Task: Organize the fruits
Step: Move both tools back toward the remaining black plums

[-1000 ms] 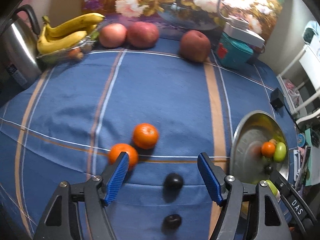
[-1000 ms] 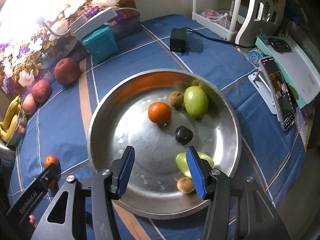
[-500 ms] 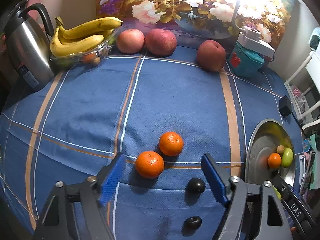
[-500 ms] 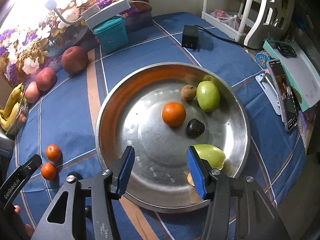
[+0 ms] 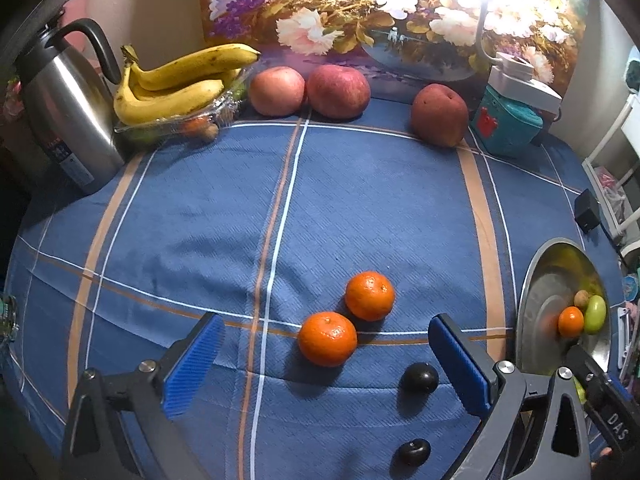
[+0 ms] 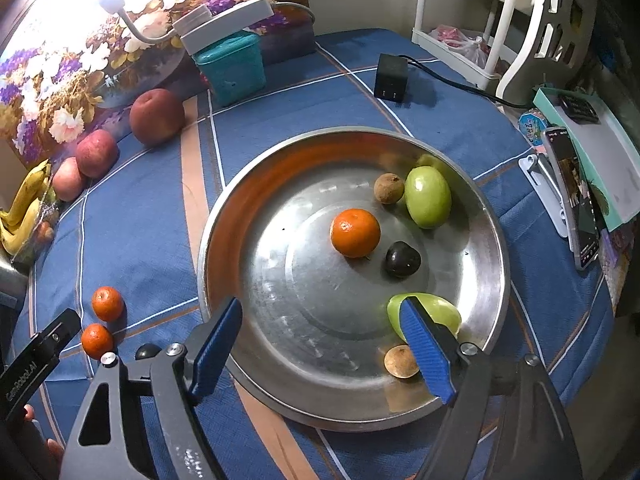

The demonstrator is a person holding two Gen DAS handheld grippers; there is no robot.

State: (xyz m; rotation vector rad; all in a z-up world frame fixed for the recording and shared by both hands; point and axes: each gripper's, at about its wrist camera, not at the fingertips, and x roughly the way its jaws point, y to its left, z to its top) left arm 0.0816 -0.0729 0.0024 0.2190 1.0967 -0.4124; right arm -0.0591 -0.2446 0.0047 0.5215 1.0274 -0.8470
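Note:
Two tangerines (image 5: 327, 338) (image 5: 369, 295) and two dark plums (image 5: 419, 377) (image 5: 414, 451) lie on the blue cloth. My left gripper (image 5: 326, 364) is open and empty, held above the nearer tangerine. The steel plate (image 6: 248, 200) holds a tangerine (image 6: 355, 233), a dark plum (image 6: 402, 259), two green fruits (image 6: 427, 197) (image 6: 442, 314) and two small brown fruits (image 6: 388, 188) (image 6: 400, 361). My right gripper (image 6: 326, 348) is open and empty over the plate's near part. The plate also shows in the left wrist view (image 5: 540, 300).
Three red apples (image 5: 338, 91) and a banana bunch (image 5: 176, 82) line the back edge beside a steel kettle (image 5: 66, 108). A teal box (image 6: 232, 68) with a lamp, a black adapter (image 6: 391, 79) and a phone (image 6: 576, 196) sit around the plate.
My left gripper has drawn back and shifted left, so the tangerines now lie between its fingers. My right gripper has drawn back a little from the plate. Both stay open.

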